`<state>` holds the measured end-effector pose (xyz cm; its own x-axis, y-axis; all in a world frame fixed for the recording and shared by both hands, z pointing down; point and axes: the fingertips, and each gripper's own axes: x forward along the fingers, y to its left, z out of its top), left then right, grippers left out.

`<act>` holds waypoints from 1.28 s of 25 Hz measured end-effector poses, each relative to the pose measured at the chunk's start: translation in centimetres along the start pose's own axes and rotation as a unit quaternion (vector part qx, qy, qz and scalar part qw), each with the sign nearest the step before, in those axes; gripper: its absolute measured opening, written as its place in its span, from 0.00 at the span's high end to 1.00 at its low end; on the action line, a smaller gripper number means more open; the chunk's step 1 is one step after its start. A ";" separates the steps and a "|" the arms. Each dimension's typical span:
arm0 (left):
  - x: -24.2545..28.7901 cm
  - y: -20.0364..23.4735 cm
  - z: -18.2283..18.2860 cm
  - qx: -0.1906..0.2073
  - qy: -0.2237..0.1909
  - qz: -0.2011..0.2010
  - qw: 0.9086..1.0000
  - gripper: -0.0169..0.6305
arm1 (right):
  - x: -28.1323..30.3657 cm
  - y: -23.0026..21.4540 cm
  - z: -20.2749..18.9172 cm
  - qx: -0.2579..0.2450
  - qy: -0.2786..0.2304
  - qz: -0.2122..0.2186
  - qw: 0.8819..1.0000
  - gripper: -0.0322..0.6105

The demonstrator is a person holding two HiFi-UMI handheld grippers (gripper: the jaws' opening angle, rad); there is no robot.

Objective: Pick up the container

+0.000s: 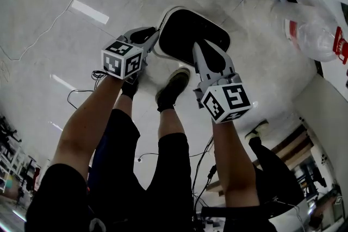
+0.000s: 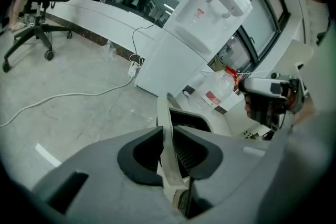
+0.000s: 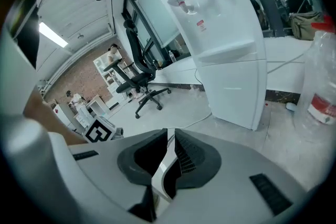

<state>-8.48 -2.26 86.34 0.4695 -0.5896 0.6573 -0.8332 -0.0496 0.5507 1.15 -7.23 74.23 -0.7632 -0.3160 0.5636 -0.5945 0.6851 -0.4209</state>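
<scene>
Both the left gripper (image 1: 147, 36) and the right gripper (image 1: 209, 56) are clamped on opposite rims of the container (image 1: 185, 30), seen just beyond the person's shoe (image 1: 174, 86), its black inside unreadable, its near rim hidden behind the jaws.

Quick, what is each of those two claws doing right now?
The left gripper is closed on the rim of the container.
The right gripper is closed on that container's rim too.
</scene>
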 end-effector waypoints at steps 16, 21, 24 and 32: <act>-1.2 -7.7 2.4 0.014 -0.044 -0.078 0.996 0.87 | 5.4 -1.0 -1.4 0.121 0.031 0.031 0.992 0.74; -0.9 -10.7 2.6 0.032 -0.036 -0.116 0.992 0.93 | 5.7 -2.6 -1.4 0.160 0.034 0.021 0.986 0.72; -0.7 -12.0 2.6 0.028 -0.029 -0.138 0.990 0.93 | 5.0 -3.7 -1.5 0.166 0.037 0.011 0.985 0.72; -0.1 -14.6 2.4 -0.011 -0.014 -0.206 0.978 0.92 | 3.1 -5.2 -1.8 0.218 0.018 0.044 0.975 0.73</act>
<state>3.00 -3.41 77.03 0.7555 -0.5448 0.3639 -0.5689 -0.2703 0.7767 2.29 -10.60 79.47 -0.8116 -0.2395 0.5328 -0.5838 0.3626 -0.7264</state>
